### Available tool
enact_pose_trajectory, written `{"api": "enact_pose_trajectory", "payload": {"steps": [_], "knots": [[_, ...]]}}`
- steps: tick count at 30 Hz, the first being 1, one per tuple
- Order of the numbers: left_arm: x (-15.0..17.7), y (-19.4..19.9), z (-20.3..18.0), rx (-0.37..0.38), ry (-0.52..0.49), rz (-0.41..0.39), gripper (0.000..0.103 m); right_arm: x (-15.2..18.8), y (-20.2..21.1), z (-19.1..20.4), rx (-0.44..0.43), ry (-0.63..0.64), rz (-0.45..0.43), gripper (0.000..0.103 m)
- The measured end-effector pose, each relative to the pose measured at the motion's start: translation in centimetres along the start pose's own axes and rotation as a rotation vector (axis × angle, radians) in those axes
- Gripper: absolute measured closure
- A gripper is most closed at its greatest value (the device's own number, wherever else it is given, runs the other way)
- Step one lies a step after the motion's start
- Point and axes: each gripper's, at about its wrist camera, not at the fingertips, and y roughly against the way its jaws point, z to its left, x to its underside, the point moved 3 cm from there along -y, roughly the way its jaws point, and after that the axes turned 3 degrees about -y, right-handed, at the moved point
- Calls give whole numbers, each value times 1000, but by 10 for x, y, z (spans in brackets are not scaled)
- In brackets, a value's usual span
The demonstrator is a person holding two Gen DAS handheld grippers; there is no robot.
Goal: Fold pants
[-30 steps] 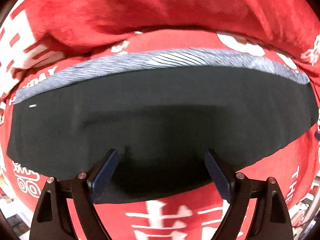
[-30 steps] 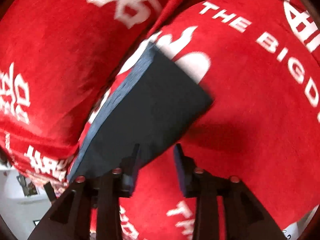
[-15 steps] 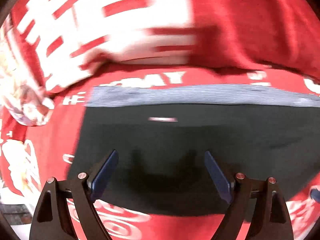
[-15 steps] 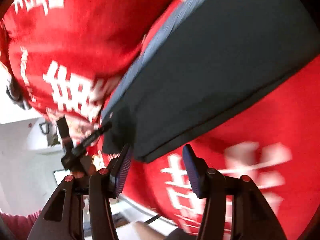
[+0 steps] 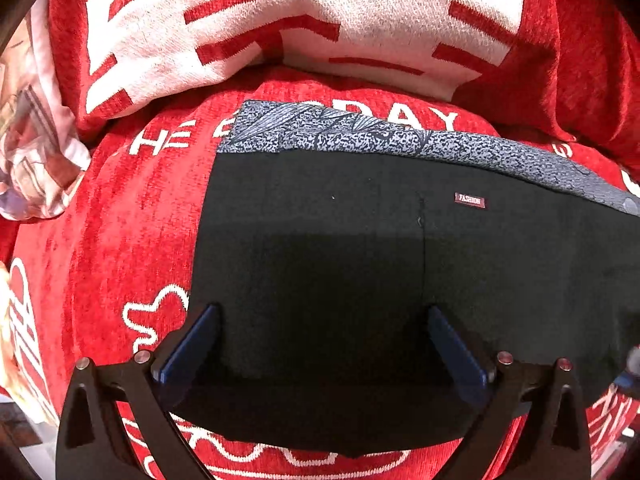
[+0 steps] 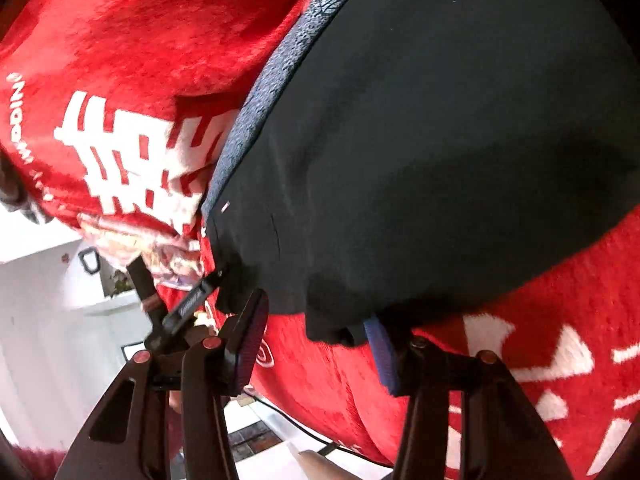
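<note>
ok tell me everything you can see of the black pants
The black pants lie flat on the red printed blanket. They look like soft matte fabric, with a speckled grey patterned waistband along the far edge and a small "FASHION" label. The left gripper is open over their near edge.

Left gripper [image 5: 320, 344] and right gripper [image 6: 316, 340]: black triangular-cutout arms, blue pads [image 5: 188, 344], silver-red screws [image 6: 419, 342] near each finger base.

Both wrist views close above the pants [image 5: 360, 260] – left square-on, right tilted
</note>
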Motion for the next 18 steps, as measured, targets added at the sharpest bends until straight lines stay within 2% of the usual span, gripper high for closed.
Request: {"api": "enact_pose_trajectory", "payload": {"steps": [1, 2, 4, 7, 8, 10, 12, 13, 15, 18], "knots": [[1, -1, 2, 5, -11, 2, 0, -4, 0, 4, 53, -1, 0, 92], [2, -4, 8, 10, -24, 3, 0, -6, -1, 13, 84, 16, -8, 93], [5, -10, 18, 19, -40, 4, 0, -2, 4, 24, 87, 56, -22, 94], [11, -10, 21, 17, -50, 1, 0, 13, 4, 8, 180, 72, -18, 94], [12, -10, 21, 7, -53, 6, 0, 17, 3, -8, 187, 16, -8, 94], [15, -4, 18, -28, -53, 25, 0, 21, 10, -15, 144, -27, -22, 95], [18, 7, 11, -40, -61, 29, 0, 24, 23, -8, 178, 23, -20, 91], [22, 18, 3, -31, -66, 16, 0, 25, 30, -5, 209, 51, -19, 84], [25, 36, -18, 1, -90, -18, 0, 22, 53, 4, 278, 122, -45, 76], [24, 48, -66, 77, -136, -49, 0, 8, 92, 16, 366, 205, -165, 76]]}}
